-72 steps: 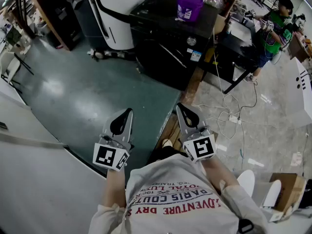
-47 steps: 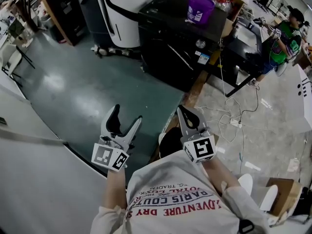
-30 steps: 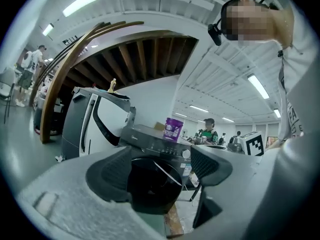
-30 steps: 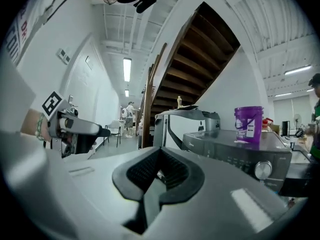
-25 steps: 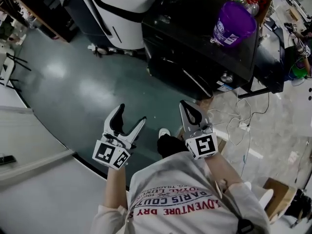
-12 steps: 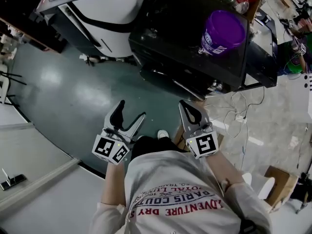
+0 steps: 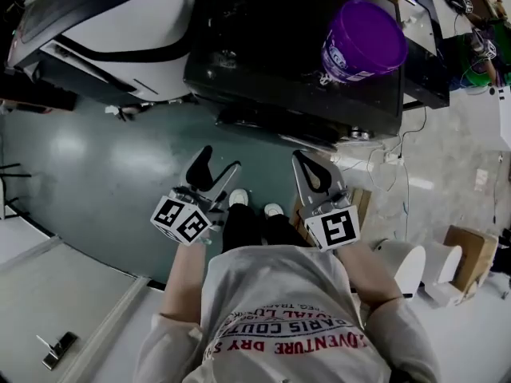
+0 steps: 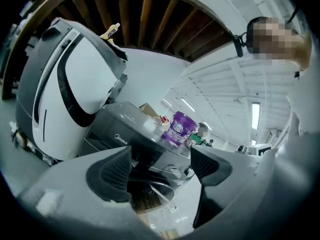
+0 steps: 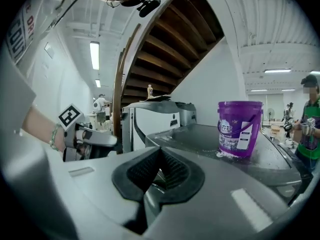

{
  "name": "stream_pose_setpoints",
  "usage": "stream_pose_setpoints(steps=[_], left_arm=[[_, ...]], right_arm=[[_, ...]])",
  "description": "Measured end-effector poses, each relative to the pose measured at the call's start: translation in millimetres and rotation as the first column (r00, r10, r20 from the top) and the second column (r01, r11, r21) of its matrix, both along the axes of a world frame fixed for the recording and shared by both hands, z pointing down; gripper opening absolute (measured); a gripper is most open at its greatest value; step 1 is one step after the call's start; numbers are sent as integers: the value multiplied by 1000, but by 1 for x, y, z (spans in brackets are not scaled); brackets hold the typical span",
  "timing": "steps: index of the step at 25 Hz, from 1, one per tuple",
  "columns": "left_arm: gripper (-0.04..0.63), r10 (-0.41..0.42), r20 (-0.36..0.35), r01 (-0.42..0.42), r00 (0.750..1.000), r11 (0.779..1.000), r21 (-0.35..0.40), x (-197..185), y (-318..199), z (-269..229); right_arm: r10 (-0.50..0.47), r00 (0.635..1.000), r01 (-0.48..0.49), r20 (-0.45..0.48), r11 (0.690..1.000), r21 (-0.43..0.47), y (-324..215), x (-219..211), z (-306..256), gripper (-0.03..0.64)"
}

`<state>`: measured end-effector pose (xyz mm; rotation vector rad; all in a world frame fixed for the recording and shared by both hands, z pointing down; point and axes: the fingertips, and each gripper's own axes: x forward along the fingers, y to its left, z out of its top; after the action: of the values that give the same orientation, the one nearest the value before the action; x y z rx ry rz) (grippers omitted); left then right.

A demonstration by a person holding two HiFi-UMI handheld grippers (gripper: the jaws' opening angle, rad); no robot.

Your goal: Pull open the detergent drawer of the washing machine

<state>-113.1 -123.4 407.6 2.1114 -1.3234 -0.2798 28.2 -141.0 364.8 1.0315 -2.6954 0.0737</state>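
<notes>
The dark washing machine (image 7: 271, 46) stands just ahead of me, its front panel (image 7: 295, 128) facing my feet; I cannot pick out the detergent drawer on it. A purple bucket (image 7: 363, 38) sits on its lid. My left gripper (image 7: 217, 168) hangs open and empty a short way in front of the machine. My right gripper (image 7: 299, 156) is shut on nothing, also short of the panel. In the left gripper view the open gripper (image 8: 160, 169) frames the washing machine (image 8: 115, 134) and the bucket (image 8: 178, 128). In the right gripper view the shut gripper (image 9: 159, 171) points over the lid (image 9: 210, 139) at the bucket (image 9: 239, 129).
A white and black appliance (image 7: 104, 22) stands to the left of the washer. Cables (image 7: 395, 159) trail over the floor at right, near a cardboard box (image 7: 469, 254) and white tubs (image 7: 407, 266). A pale counter (image 7: 56, 294) lies at lower left. Another person (image 9: 310, 124) stands far right.
The person has walked up to the washing machine, which now fills the top of the head view. The left gripper, shut at first, has opened. The right gripper stays shut.
</notes>
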Motion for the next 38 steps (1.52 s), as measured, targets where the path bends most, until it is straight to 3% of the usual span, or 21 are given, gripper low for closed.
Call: stream_pose_setpoints(steps=[4, 8, 18, 21, 29, 34, 38], left_arm=[[362, 21, -154, -32, 988, 997, -65, -14, -30, 29], [362, 17, -305, -51, 952, 993, -102, -23, -59, 57], [362, 30, -471, -117, 882, 981, -158, -10, -107, 111], [362, 0, -554, -110, 833, 980, -164, -11, -116, 121], [362, -4, -721, -60, 693, 996, -63, -29, -139, 111], [366, 46, -753, -64, 656, 998, 5, -29, -148, 107], [355, 82, -787, -46, 611, 997, 67, -29, -150, 105]], right_arm=[[89, 996, -89, -5, 996, -25, -18, -17, 19, 0], [148, 989, -148, -1, 988, -36, -37, -39, 31, 0], [223, 975, -224, -24, 972, -67, -62, -50, 69, 0], [218, 975, -220, -39, 971, -89, -60, -53, 82, 0], [218, 973, -225, -81, 969, -101, -55, -47, 106, 0], [219, 973, -226, -68, 967, -116, -55, -53, 107, 0], [222, 972, -231, -79, 964, -129, -54, -52, 113, 0]])
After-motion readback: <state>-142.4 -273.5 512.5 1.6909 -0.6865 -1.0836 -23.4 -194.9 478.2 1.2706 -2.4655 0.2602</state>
